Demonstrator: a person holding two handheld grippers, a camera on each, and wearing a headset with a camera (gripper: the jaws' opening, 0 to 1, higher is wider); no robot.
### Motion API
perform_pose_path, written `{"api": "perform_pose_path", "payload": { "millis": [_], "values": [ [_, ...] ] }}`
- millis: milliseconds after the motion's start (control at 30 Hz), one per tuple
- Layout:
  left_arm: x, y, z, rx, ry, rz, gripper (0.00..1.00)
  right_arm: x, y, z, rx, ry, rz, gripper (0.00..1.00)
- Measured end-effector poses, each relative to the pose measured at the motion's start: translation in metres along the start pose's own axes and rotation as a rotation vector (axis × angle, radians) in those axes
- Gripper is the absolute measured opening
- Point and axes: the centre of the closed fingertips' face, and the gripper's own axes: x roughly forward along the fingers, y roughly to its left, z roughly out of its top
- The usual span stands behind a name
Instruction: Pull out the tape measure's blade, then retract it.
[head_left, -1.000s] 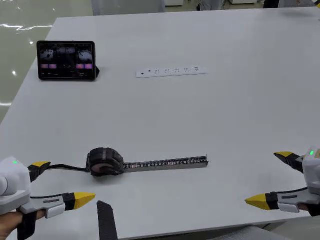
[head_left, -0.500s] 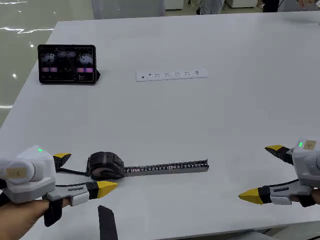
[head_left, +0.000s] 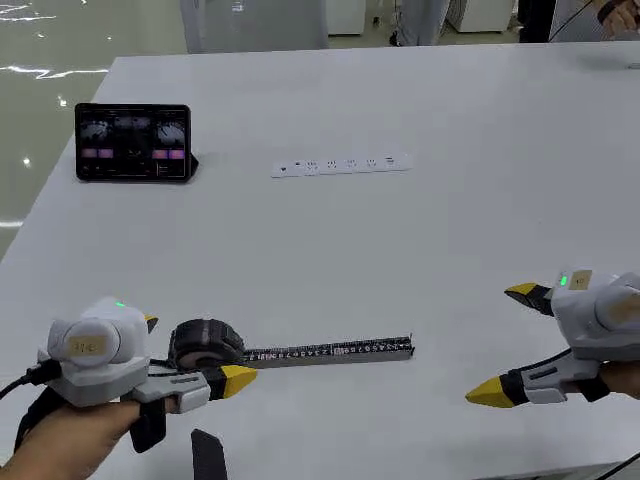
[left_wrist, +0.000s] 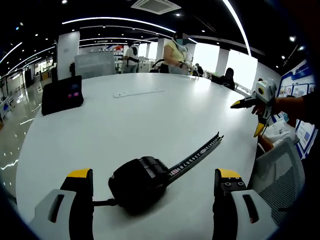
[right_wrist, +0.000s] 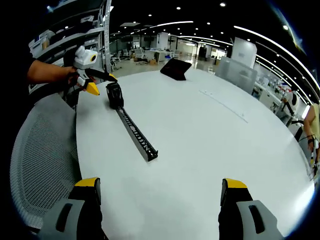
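Landmark: tape (head_left: 207, 345), a black case lying on the white counter (head_left: 430, 240), near the front edge.
Blade (head_left: 330, 351): drawn out of the tape and lying flat on the counter. It runs straight off to the tape's right, and its hooked end is free.
Left tongs (head_left: 197, 348): released. The jaws are spread wide with the tape between them. The left gripper view shows a gap on both sides and no contact.
Right tongs (head_left: 503, 342): released, jaws wide, grasping nothing. They are well to the right of the tape, past the blade's end and apart from it, and aimed back along the blade.
Cord (left_wrist: 100, 203): thin and black, leaving the tape's rear toward the left jaw.
Tablet (head_left: 132, 142): propped up with its screen lit, well beyond the tape and to its left.
Power strip (head_left: 340, 163): white and flat on the counter, well beyond the tape and to its right.
Strap (head_left: 208, 455): dark, at the counter's front edge, just nearer than the tape.
Chair (right_wrist: 40, 160): mesh seat off the counter edge, on the tape's near side.
People (left_wrist: 177, 50): standing far beyond the tape, past the counter's far edge.
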Motion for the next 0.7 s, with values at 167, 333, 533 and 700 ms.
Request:
{"api": "perform_pose_path", "payload": {
  "millis": [167, 333, 533, 700],
  "values": [
    [0.005, 0.002, 0.003, 0.005, -0.015, 0.032, 0.99, 0.006, 0.006, 0.010, -0.054, -0.006, 0.042, 0.99],
    [0.006, 0.004, 0.007, -0.011, -0.041, 0.057, 0.99, 0.016, 0.008, 0.008, -0.088, 0.024, 0.094, 0.99],
    [0.012, 0.007, 0.002, -0.037, -0.055, 0.113, 0.99, 0.025, 0.007, 0.006, -0.097, 0.062, 0.124, 0.99],
    [0.016, 0.014, -0.001, -0.060, -0.075, 0.182, 0.99, 0.034, 0.002, 0.011, -0.138, 0.090, 0.147, 0.99]
  ]
}}
